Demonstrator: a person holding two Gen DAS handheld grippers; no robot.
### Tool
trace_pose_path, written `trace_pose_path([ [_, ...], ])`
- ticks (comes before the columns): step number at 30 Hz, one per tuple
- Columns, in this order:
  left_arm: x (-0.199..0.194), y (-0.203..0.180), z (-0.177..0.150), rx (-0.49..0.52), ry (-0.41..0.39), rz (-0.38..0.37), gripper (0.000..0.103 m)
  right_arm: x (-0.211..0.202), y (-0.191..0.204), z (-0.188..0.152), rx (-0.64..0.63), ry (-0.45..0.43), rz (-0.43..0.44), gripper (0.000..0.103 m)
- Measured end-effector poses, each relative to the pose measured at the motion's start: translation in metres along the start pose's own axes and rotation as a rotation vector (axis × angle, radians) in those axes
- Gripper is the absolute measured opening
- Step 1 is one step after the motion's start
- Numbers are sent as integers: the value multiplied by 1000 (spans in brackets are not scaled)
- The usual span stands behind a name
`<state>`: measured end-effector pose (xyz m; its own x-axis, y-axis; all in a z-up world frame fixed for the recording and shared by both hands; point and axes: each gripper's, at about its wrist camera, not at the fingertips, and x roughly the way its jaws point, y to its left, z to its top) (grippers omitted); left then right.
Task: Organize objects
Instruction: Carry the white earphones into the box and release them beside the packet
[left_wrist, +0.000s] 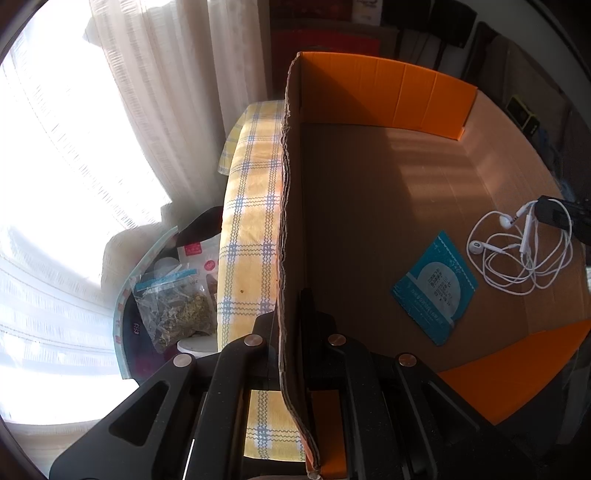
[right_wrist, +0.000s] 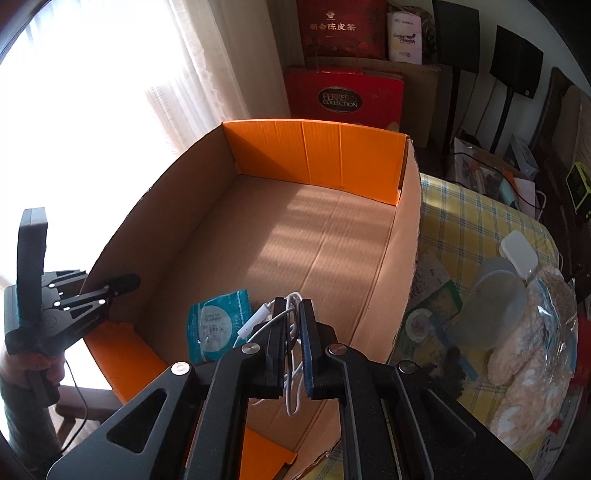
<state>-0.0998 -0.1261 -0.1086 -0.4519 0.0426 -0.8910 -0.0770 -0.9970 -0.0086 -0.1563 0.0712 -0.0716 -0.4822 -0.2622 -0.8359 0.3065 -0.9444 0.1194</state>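
An open cardboard box with orange end flaps (left_wrist: 406, 92) (right_wrist: 314, 147) stands on the table. My left gripper (left_wrist: 291, 317) (right_wrist: 122, 284) is shut on the box's left side wall, one finger inside and one outside. On the box floor lie a teal packet (left_wrist: 436, 284) (right_wrist: 216, 325) and a tangle of white earphones (left_wrist: 517, 254) (right_wrist: 258, 321). My right gripper (right_wrist: 293, 306) (left_wrist: 554, 214) reaches down into the box over the earphones. Its jaws stand a narrow gap apart, with strands of the cable running loosely between them.
A yellow checked tablecloth (left_wrist: 251, 221) (right_wrist: 461, 221) covers the table. Left of the box is a bag of dried herbs (left_wrist: 177, 306). Right of it lie a translucent container (right_wrist: 491, 302) and a bag of rice crackers (right_wrist: 524, 332). Red gift boxes (right_wrist: 343, 99) stand behind.
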Motion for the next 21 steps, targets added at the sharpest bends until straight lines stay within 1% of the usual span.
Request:
trace_pose_path([
  [3,0,0,0,0,0,0,5,2,4,-2,-29,4,-33,12],
  [5,0,1,0,-1,0,-1,5,1,4,-4,-30,6,-26,23],
  [6,0,0,0,-1,0,0,5,1,4,-4,-28,10,-18,36],
  [8,0,-1,0,1,1,1,5,-3,5,-4,-30,6,-7,46],
  [11,-1,-4,-2,3,1,1,5,-11,6,-4,-43,-13,-34,46],
  [16,-1,-7,-3,4,3,4,5,-28,2,-3,-41,-45,-44,48],
  [21,-2,-12,-7,2,3,6,5,-48,-3,-5,-56,-84,-94,50],
])
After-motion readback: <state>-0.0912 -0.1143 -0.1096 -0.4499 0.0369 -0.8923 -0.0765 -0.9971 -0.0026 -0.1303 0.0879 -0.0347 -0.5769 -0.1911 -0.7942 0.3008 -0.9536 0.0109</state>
